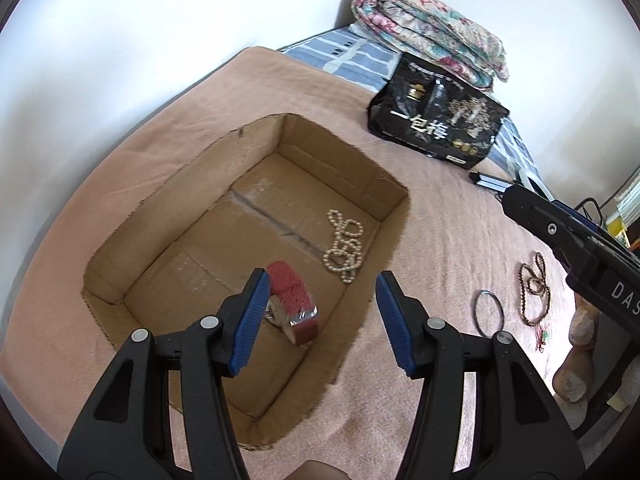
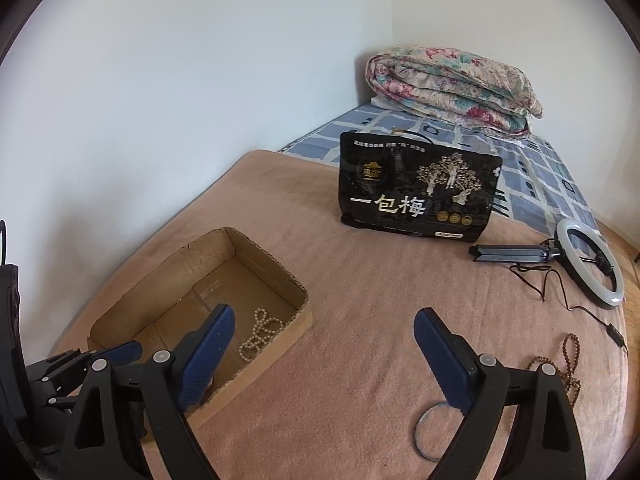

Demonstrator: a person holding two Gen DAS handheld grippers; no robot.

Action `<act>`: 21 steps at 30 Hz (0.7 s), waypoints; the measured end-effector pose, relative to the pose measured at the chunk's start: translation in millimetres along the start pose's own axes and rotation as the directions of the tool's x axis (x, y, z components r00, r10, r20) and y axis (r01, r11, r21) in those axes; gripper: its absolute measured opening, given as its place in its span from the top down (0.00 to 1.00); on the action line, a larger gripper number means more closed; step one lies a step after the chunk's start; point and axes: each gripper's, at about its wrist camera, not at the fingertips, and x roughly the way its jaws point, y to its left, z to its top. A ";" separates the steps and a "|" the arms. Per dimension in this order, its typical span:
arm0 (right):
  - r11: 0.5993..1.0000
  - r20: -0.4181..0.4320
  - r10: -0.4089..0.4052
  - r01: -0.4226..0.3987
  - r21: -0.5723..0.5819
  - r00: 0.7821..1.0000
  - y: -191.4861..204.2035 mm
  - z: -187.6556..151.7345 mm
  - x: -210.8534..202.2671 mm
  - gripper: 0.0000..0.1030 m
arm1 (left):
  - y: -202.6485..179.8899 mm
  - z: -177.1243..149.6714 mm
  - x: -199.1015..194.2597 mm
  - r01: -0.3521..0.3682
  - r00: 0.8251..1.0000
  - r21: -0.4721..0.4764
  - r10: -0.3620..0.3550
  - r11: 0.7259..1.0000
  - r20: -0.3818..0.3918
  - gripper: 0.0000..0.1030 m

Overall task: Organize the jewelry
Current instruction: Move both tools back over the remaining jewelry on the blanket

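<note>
From the left wrist we see our left tongs (image 1: 320, 316) spread and empty above the open brown cardboard box (image 1: 384, 178). Inside it, a red woven watch band with a metal clasp (image 1: 294, 304) lies at six o'clock and a string of cream pearl beads (image 1: 344, 244) at three o'clock. Outside, on the pink blanket of the bed (image 1: 440, 208), a thin dark metal ring bangle (image 1: 487, 313) and a brown wooden bead strand (image 1: 534, 290) wait at four o'clock of the box.

From the right wrist our right tongs (image 2: 324, 354) stand wide apart, holding nothing, with the bangle at five o'clock and the brown strand at four. We judge the bangle stiff, light and slippery, best pinched across its rim; the limp strand wants gathering at a bunched loop.
</note>
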 end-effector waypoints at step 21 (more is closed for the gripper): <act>0.978 0.027 -0.155 0.150 0.144 0.987 -125.8 -52.7 -95.7 0.10 | -91.6 -29.6 6.6 0.100 0.995 0.183 -0.093 0.978 -0.044 0.45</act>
